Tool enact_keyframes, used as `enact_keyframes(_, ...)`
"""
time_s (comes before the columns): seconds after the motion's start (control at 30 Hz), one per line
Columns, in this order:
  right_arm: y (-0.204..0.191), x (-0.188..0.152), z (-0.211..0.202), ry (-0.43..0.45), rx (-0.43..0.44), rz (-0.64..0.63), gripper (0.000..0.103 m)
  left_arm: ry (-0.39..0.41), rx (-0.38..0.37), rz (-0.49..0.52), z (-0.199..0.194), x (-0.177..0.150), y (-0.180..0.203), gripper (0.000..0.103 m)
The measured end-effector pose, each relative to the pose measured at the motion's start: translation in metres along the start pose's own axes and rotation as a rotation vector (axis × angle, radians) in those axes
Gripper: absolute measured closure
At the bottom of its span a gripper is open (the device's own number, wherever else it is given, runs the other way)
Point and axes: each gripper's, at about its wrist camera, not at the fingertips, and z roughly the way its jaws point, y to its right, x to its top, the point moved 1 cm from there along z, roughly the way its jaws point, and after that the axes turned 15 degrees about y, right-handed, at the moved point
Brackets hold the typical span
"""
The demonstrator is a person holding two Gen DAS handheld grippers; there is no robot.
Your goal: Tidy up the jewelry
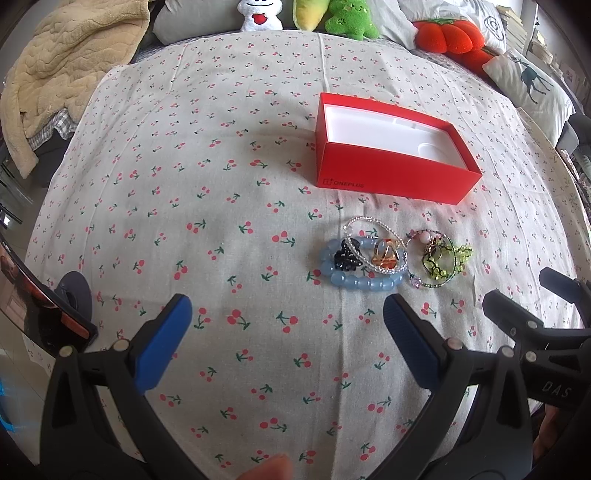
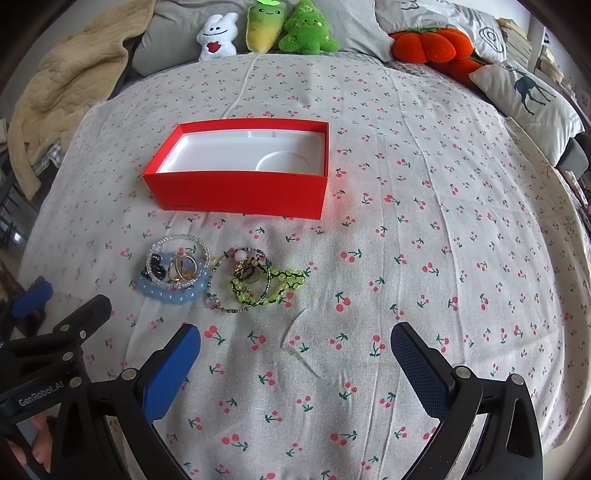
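The jewelry lay in a small heap on the cherry-print cloth (image 2: 406,258): a pale blue bead bracelet (image 2: 173,295) under a clear bead loop (image 2: 201,242), gold rings (image 2: 183,269) and a black clip (image 2: 157,267), with a yellow-green bead bracelet (image 2: 280,280) just beside them. Behind the heap stood the open red box (image 2: 243,195), its white tray bare. The left claw (image 1: 288,314) and right claw (image 2: 295,341) both hovered near the heap, jaws spread wide and holding nothing. Plush toys (image 2: 306,29) lined the far edge.
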Motion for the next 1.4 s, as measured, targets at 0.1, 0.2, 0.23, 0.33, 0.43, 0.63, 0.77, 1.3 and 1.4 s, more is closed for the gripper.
enact_keyframes(0.1,0.001,0.000,0.000,0.002,-0.001,0.000,0.000,0.001,0.001,-0.001,0.000,0.000,0.000,0.000)
enact_keyframes(0.2,0.003,0.001,-0.001,0.003,-0.003,0.007,0.000,0.005,-0.002,-0.004,-0.002,0.001,0.000,0.000)
enact_keyframes(0.23,0.003,0.001,-0.001,0.004,-0.003,0.008,0.000,0.008,-0.003,-0.004,-0.002,0.002,0.000,0.000)
enact_keyframes(0.33,0.003,0.002,-0.001,0.008,-0.007,0.006,0.000,0.015,-0.006,-0.004,-0.003,0.003,0.000,0.000)
enact_keyframes(0.43,0.002,0.002,-0.002,0.010,-0.010,0.003,0.000,0.017,-0.008,-0.002,-0.003,0.003,-0.001,0.000)
enact_keyframes(0.63,0.001,0.002,-0.002,0.012,-0.013,0.000,0.000,0.019,-0.007,-0.001,-0.004,0.003,-0.001,0.000)
enact_keyframes(0.77,0.001,0.002,-0.002,0.013,-0.019,-0.001,0.000,0.023,-0.008,0.002,-0.004,0.004,-0.001,0.000)
enact_keyframes(1.3,0.009,0.022,-0.008,0.042,0.033,-0.003,0.000,-0.024,-0.182,-0.012,0.010,0.023,-0.015,0.013)
enact_keyframes(1.4,0.009,0.034,-0.002,0.015,0.066,-0.008,0.000,-0.063,-0.254,-0.076,0.021,0.032,-0.022,0.026)
